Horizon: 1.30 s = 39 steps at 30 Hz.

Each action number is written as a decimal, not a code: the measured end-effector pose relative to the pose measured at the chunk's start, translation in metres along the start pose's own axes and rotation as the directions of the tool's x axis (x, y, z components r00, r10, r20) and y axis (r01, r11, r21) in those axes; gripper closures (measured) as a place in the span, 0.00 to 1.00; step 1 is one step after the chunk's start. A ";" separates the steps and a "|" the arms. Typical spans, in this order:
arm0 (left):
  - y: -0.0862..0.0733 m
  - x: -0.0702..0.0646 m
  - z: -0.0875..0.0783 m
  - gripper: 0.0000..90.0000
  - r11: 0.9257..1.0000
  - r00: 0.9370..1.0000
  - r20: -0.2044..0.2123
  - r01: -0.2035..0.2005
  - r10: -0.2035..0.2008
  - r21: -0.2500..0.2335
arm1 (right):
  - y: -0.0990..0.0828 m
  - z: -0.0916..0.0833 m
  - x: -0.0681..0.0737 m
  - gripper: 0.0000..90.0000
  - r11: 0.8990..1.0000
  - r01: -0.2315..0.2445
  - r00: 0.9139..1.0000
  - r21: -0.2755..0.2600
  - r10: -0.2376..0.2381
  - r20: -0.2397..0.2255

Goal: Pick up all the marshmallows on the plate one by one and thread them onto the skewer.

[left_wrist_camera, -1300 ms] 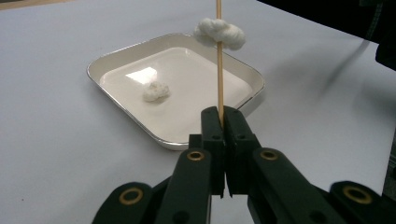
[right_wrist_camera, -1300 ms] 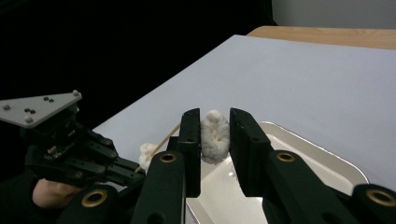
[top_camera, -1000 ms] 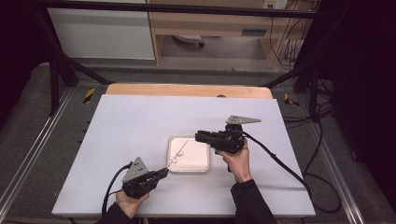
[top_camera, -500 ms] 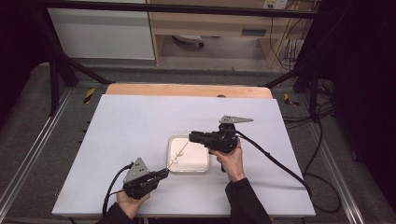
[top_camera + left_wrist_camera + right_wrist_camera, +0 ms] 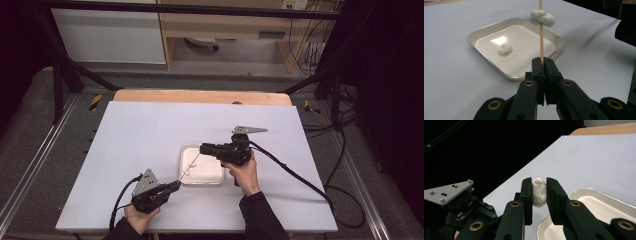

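Threading soft white lumps onto a skewer, partway through. Left gripper [image 5: 543,62]: jaws pressed together on the foot of a thin wooden skewer [image 5: 541,32], held slanting up over the tray [image 5: 486,26]. One white lump [image 5: 541,18] already threaded high on the stick. Right gripper [image 5: 539,191]: jaws pinching a second lump [image 5: 539,192], fluffy, creased, marshmallow-like, by the skewer's tip [image 5: 200,154]; not yet visibly pierced. Third lump [image 5: 504,48] loose in the tray. Tray: shallow, rounded square, glossy white inside, bright metal rim, on the matte pale table [image 5: 150,135].
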<state>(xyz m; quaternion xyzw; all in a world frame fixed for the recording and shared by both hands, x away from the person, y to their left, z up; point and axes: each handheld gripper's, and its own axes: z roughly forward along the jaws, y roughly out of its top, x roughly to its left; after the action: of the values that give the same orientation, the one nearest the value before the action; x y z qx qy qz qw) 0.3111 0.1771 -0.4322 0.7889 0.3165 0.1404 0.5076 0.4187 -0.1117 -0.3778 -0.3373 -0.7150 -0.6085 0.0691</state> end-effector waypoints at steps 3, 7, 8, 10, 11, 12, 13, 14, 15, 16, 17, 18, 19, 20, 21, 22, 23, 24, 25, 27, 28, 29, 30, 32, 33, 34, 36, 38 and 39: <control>-0.001 0.000 0.001 0.98 1.000 1.000 0.000 0.007 -0.007 0.001 | -0.001 0.001 0.001 0.86 1.000 -0.009 1.000 -0.004 0.009 -0.011; -0.001 0.000 0.001 0.98 1.000 1.000 -0.002 0.009 -0.009 0.008 | -0.003 0.002 0.002 0.87 1.000 -0.010 1.000 -0.005 0.010 -0.017; -0.001 0.000 0.002 0.98 1.000 1.000 -0.002 0.010 -0.010 0.010 | -0.004 0.003 0.002 0.88 1.000 -0.010 1.000 -0.005 0.010 -0.018; -0.002 0.000 0.002 0.98 1.000 1.000 -0.004 0.010 -0.010 0.013 | -0.005 0.003 0.003 0.88 1.000 -0.009 1.000 -0.004 0.009 -0.021; -0.002 0.000 0.002 0.98 1.000 1.000 -0.005 0.010 -0.010 0.015 | -0.005 0.003 0.003 0.88 1.000 -0.009 1.000 -0.002 0.009 -0.023; -0.002 0.000 0.003 0.98 1.000 1.000 -0.006 0.011 -0.011 0.017 | -0.006 0.004 0.003 0.88 1.000 -0.006 1.000 -0.002 0.006 -0.025; -0.002 0.000 0.003 0.98 1.000 1.000 -0.008 0.012 -0.012 0.018 | -0.006 0.004 0.004 0.88 1.000 -0.006 1.000 -0.003 0.006 -0.027; -0.002 -0.001 0.003 0.98 1.000 1.000 -0.009 0.012 -0.012 0.020 | -0.007 0.004 0.004 0.88 1.000 -0.007 1.000 -0.005 0.007 -0.028; -0.002 -0.001 0.003 0.98 1.000 1.000 -0.012 0.013 -0.013 0.022 | -0.008 0.005 0.004 0.88 1.000 -0.008 0.999 -0.004 0.008 -0.031; -0.002 -0.001 0.004 0.98 1.000 1.000 -0.015 0.013 -0.013 0.023 | -0.008 0.005 0.004 0.88 1.000 -0.007 1.000 -0.004 0.006 -0.031; -0.002 -0.001 0.004 0.98 1.000 1.000 -0.014 0.012 -0.011 0.025 | -0.009 0.006 0.005 0.88 1.000 -0.008 0.999 -0.004 0.008 -0.033; -0.002 -0.002 0.004 0.98 1.000 1.000 -0.016 0.011 -0.011 0.025 | -0.009 0.006 0.005 0.88 1.000 -0.006 0.999 -0.004 0.006 -0.033; -0.002 -0.002 0.004 0.98 1.000 1.000 -0.016 0.011 -0.011 0.025 | -0.010 0.006 0.005 0.89 1.000 -0.004 0.999 -0.005 0.004 -0.033; -0.002 -0.002 0.004 0.98 1.000 1.000 -0.014 0.013 -0.012 0.026 | -0.010 0.007 0.005 0.89 1.000 -0.006 0.999 -0.006 0.006 -0.035; -0.002 -0.002 0.004 0.98 1.000 1.000 -0.015 0.012 -0.012 0.027 | -0.011 0.007 0.005 0.89 1.000 -0.008 0.999 -0.006 0.007 -0.039; -0.002 -0.002 0.004 0.98 1.000 1.000 -0.018 0.010 -0.010 0.028 | -0.011 0.007 0.006 0.89 1.000 -0.009 0.999 -0.006 0.008 -0.041; -0.002 -0.002 0.004 0.98 1.000 1.000 -0.016 0.010 -0.010 0.029 | -0.012 0.007 0.006 0.89 1.000 -0.006 0.999 -0.007 0.005 -0.042; -0.002 -0.002 0.004 0.98 1.000 1.000 -0.016 0.011 -0.010 0.029 | -0.012 0.008 0.006 0.89 1.000 -0.005 0.999 -0.006 0.005 -0.045; -0.002 -0.002 0.004 0.98 1.000 1.000 -0.016 0.010 -0.010 0.029 | -0.013 0.008 0.006 0.89 1.000 -0.005 0.999 -0.006 0.005 -0.047; -0.002 -0.002 0.003 0.98 1.000 1.000 -0.017 0.009 -0.008 0.028 | -0.013 0.008 0.007 0.89 1.000 -0.008 0.999 -0.006 0.008 -0.048; -0.002 -0.002 0.003 0.98 1.000 1.000 -0.016 0.009 -0.009 0.029 | -0.014 0.008 0.007 0.89 1.000 -0.009 0.999 -0.006 0.009 -0.048; -0.002 -0.002 0.003 0.98 1.000 1.000 -0.019 0.011 -0.010 0.029 | -0.014 0.008 0.007 0.89 1.000 -0.007 0.999 -0.005 0.007 -0.048; -0.002 -0.002 0.003 0.98 1.000 1.000 -0.020 0.008 -0.008 0.030 | -0.014 0.009 0.007 0.89 1.000 -0.005 0.999 -0.004 0.005 -0.048; -0.002 -0.002 0.003 0.98 1.000 1.000 -0.021 0.008 -0.007 0.030 | -0.015 0.009 0.007 0.89 1.000 -0.003 0.999 -0.004 0.002 -0.048; -0.002 -0.002 0.003 0.98 1.000 1.000 -0.021 0.008 -0.007 0.030 | -0.016 0.009 0.007 0.89 1.000 -0.002 0.999 -0.002 0.002 -0.049; -0.002 -0.002 0.003 0.98 1.000 1.000 -0.021 0.005 -0.005 0.031 | -0.016 0.010 0.007 0.89 1.000 -0.002 0.999 -0.001 0.002 -0.050; -0.002 -0.002 0.003 0.98 0.999 1.000 -0.021 0.005 -0.004 0.032 | -0.017 0.010 0.007 0.89 1.000 -0.005 0.999 0.001 0.005 -0.051; -0.002 -0.002 0.003 0.98 0.999 1.000 -0.022 0.006 -0.006 0.034 | -0.017 0.011 0.007 0.89 1.000 -0.005 0.999 0.002 0.005 -0.052; -0.002 -0.002 0.003 0.98 0.999 1.000 -0.023 0.005 -0.004 0.035 | -0.018 0.011 0.007 0.89 1.000 -0.005 0.999 0.003 0.006 -0.052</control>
<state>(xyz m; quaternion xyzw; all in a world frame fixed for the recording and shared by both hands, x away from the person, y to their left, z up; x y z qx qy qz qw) 0.3106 0.1738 -0.4354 0.7955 0.3263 0.1427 0.4903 0.4064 -0.0994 -0.3911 -0.3231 -0.7128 -0.6160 0.0899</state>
